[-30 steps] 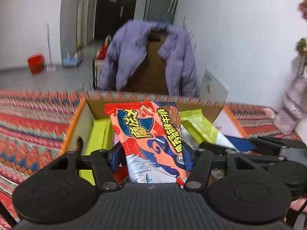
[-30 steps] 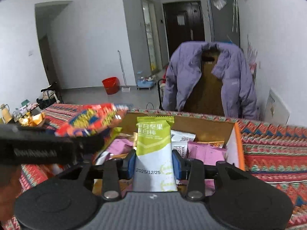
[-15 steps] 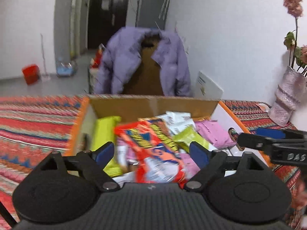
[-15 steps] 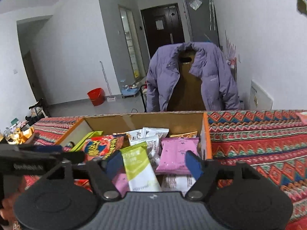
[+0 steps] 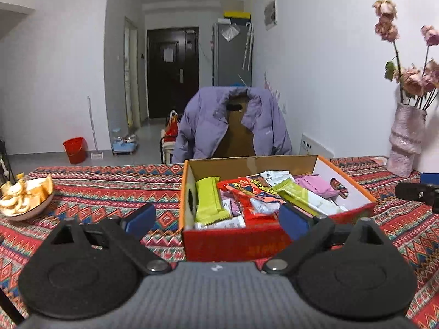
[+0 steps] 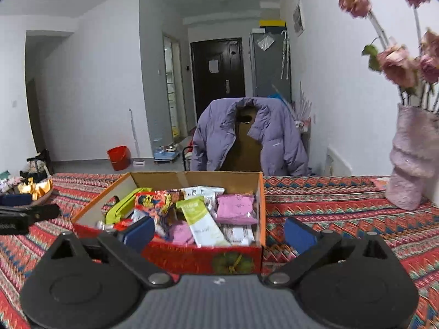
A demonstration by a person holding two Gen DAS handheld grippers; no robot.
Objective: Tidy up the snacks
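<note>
A red-and-orange cardboard box (image 5: 233, 242) (image 6: 192, 257) stands on the patterned tablecloth and holds several snack packs. A red-orange snack bag (image 5: 252, 192) (image 6: 153, 201) and a green-and-white bar (image 5: 304, 197) (image 6: 203, 222) lie on top of the pile, beside a lime-green pack (image 5: 210, 200) and a pink pack (image 6: 237, 209). My left gripper (image 5: 216, 220) is open and empty, in front of the box. My right gripper (image 6: 218, 231) is open and empty, also in front of the box.
A bowl of orange peel (image 5: 24, 198) sits at the left of the table. A pink vase with dried roses (image 6: 411, 161) (image 5: 406, 139) stands at the right. A chair with a purple jacket (image 5: 233, 126) is behind the table.
Both grippers opened and let go of their packs: the red-orange bag and the green-and-white bar now lie in the box. Both grippers pulled back toward me, away from the box.
</note>
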